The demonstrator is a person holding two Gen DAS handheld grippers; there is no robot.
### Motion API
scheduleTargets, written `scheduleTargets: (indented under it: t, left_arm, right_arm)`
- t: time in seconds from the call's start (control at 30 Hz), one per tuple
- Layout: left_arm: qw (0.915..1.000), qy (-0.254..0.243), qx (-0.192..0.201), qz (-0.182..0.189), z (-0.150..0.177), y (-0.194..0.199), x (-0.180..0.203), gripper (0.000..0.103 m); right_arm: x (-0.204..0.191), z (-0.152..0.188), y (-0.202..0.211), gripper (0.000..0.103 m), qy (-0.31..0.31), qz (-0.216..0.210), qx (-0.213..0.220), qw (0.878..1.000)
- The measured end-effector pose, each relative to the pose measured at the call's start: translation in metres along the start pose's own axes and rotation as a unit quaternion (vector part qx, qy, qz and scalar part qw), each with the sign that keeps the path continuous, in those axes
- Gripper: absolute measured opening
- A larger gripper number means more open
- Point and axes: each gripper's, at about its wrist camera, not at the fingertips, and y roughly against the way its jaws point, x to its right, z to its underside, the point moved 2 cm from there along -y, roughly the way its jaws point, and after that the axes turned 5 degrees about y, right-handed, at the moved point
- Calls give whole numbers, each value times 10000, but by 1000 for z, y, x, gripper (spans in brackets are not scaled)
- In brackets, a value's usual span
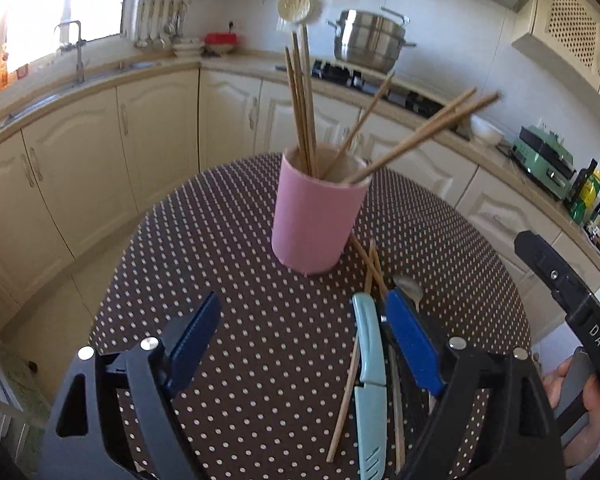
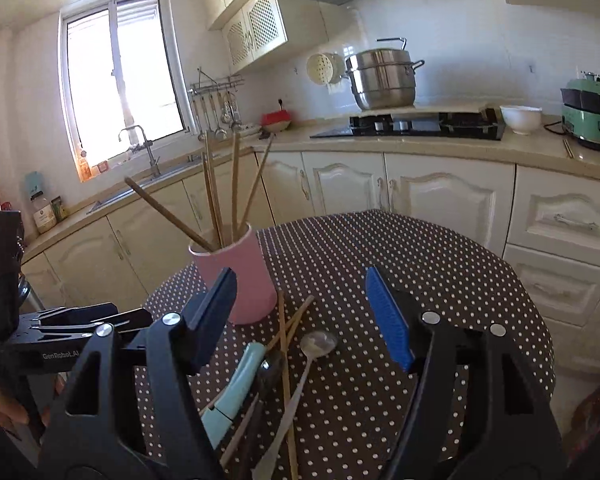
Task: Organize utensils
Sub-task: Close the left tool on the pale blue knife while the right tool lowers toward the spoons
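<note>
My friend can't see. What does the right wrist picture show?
A tall pink cup holding wooden chopsticks stands on a round brown table with white polka dots. In front of it lie loose wooden chopsticks, a silver metal spoon and a light blue handled utensil, between the open fingers of the right tool.

The surface (image 1: pixel 240 240) is covered by a smooth brown cloth with white dots. The cup (image 1: pixel 316 216) looks matt pink, probably plastic. The chopsticks (image 1: pixel 300 96) appear to be plain wood. The spoon (image 2: pixel 318 344) is glossy metal. The peeler (image 1: pixel 370 364) is smooth pale-blue plastic. The pot (image 2: pixel 384 80) is polished steel.
</note>
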Motion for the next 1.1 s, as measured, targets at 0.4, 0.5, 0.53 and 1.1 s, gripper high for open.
scheduleTargets:
  t: [0.4, 0.5, 0.53, 1.1]
  left_arm:
    - [9855, -258, -1673, 153, 35, -73, 30, 59]
    - [9836, -347, -1770, 65, 39, -81, 37, 54]
    - [9835, -387, -1767, 45, 39, -82, 39, 50]
    - [9867, -26, -1579, 394, 34, -75, 35, 20]
  right_arm:
    - [22, 51, -30, 67, -182, -52, -1137, 9933]
    - [20, 53, -33, 67, -75, -37, -1285, 9917]
    - [19, 54, -34, 67, -44, -49, -1327, 9911]
    - [8, 63, -66, 66, 158, -61, -2216, 9750]
